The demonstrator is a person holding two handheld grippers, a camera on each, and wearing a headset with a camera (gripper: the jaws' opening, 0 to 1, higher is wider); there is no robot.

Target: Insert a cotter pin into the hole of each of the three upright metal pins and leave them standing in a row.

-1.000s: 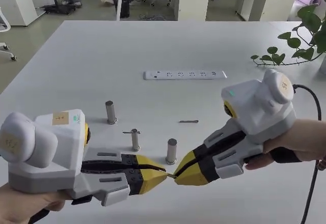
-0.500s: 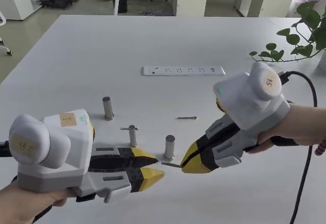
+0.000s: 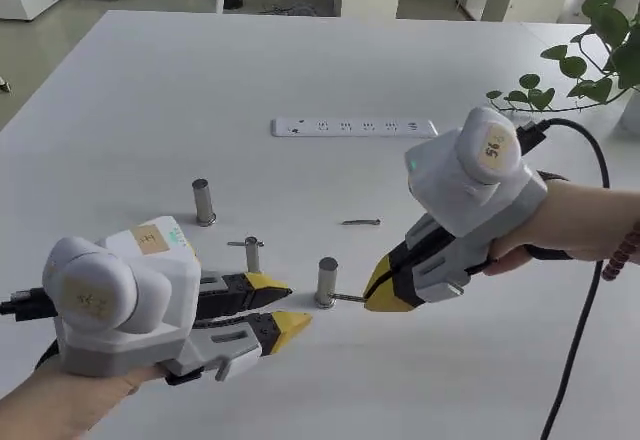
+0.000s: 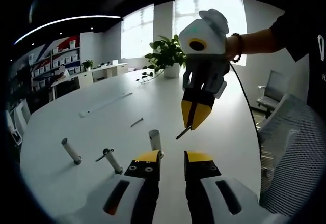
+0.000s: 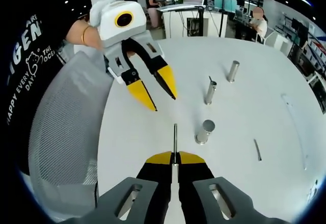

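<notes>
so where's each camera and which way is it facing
head view: on the headset, looking forward and down at the table, left gripper and right gripper; left hand, right hand show.
left gripper view: on the left gripper, looking along its open jaws at the right gripper; a forearm shows.
right gripper view: on the right gripper, looking along its shut jaws and held cotter pin at the left gripper; an arm shows.
shared: both gripper views show the nearest metal pin.

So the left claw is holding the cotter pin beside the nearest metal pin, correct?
Not quite: the right claw holds the cotter pin beside the nearest metal pin, as the right gripper view shows; the left claw is open.
</notes>
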